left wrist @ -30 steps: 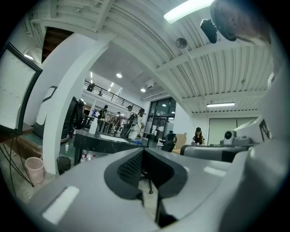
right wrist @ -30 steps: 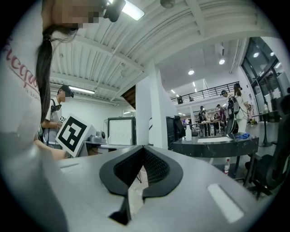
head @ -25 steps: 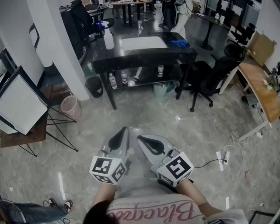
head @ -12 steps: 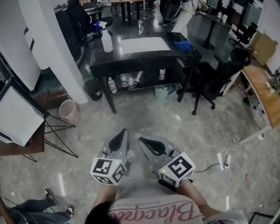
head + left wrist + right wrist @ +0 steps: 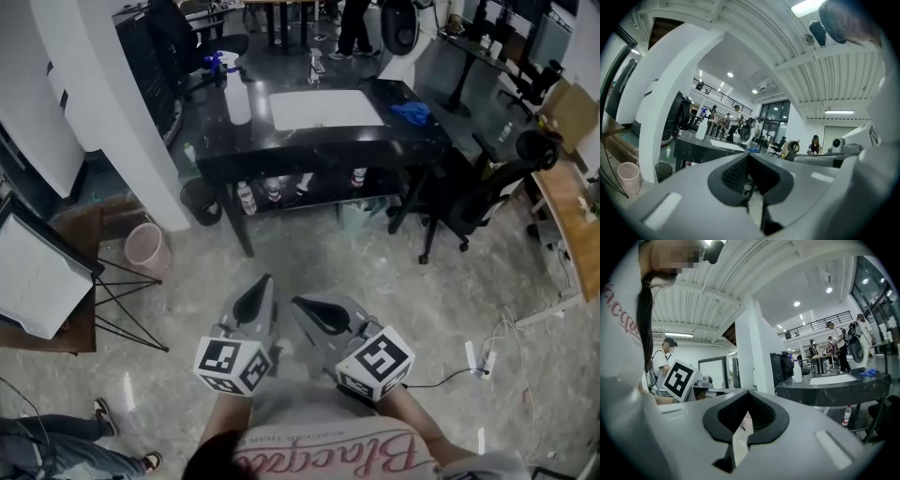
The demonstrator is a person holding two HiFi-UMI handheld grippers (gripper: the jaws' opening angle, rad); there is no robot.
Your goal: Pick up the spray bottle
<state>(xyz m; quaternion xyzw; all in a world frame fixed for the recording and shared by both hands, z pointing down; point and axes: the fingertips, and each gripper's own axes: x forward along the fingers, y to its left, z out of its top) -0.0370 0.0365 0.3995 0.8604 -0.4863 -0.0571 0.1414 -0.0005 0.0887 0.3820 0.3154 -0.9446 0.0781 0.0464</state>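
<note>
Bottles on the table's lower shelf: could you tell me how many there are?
3: left bottle, second bottle beside it, third bottle right of centre; others may be hidden.

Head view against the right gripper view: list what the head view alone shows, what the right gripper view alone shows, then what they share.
Head view only: the wooden desk at the right edge and the power strip on the floor. Right gripper view only: the ceiling lights, a balcony railing and a person in a cap at its left. Shared: the black table, the spray bottle standing on it, the blue cloth and the white sheet.
</note>
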